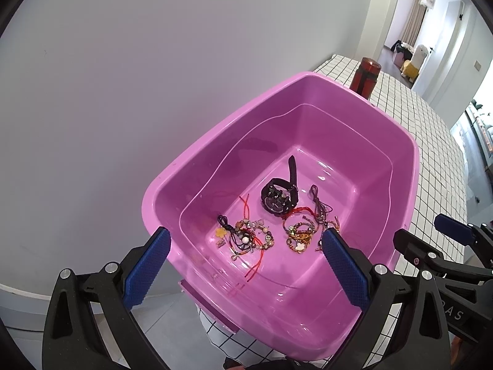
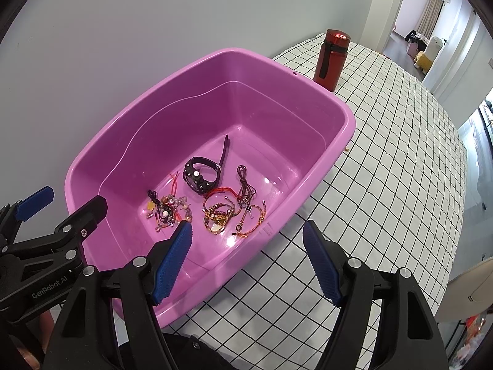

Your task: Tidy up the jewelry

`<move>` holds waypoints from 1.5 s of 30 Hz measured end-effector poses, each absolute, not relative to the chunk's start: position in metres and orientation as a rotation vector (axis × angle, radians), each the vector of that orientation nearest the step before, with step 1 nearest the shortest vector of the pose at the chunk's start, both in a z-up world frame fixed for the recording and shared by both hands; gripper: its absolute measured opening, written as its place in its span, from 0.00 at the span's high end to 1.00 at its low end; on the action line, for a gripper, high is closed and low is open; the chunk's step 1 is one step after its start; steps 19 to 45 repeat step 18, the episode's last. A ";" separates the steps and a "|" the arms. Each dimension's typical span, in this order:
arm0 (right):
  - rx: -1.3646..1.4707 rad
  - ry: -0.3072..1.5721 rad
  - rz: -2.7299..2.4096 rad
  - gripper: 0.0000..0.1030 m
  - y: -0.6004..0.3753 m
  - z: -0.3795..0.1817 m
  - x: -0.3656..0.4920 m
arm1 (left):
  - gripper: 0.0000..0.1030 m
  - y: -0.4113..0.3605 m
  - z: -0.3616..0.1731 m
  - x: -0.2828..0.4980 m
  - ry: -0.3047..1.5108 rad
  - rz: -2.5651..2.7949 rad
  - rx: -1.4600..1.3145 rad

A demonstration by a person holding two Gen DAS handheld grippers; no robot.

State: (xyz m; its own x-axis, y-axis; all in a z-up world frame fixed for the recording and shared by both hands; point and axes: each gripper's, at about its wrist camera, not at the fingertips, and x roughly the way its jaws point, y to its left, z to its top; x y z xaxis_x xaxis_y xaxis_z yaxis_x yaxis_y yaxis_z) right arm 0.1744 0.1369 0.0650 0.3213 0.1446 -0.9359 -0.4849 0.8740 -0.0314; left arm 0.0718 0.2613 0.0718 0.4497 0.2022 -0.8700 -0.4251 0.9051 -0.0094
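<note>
A pink plastic tub (image 1: 308,89) (image 2: 348,129) stands on a checked tablecloth. In it lie a black wristwatch (image 1: 279,199) (image 2: 200,175), a beaded bracelet cluster with a yellow flower charm (image 1: 246,237) (image 2: 168,208), a gold and red bracelet cluster (image 1: 300,232) (image 2: 220,212) and a brown cord (image 1: 319,205) (image 2: 245,186). My left gripper (image 1: 246,240) (image 2: 66,205) is open and empty above the tub's near rim. My right gripper (image 2: 248,231) (image 1: 428,231) is open and empty, above the tub's near right rim.
A red bottle with a black strap (image 1: 365,77) (image 2: 332,58) stands just behind the tub. The checked tablecloth (image 2: 385,169) stretches to the right. A grey wall stands behind the tub. A doorway to another room (image 2: 422,30) lies at the far right.
</note>
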 end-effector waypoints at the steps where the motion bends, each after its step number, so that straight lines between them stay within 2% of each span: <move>1: -0.332 1.178 0.424 0.31 0.137 0.065 0.175 | 0.06 0.261 0.072 0.072 1.036 0.392 -0.239; 45: -0.320 1.186 0.411 0.31 0.138 0.062 0.173 | 0.06 0.258 0.077 0.070 1.011 0.387 -0.180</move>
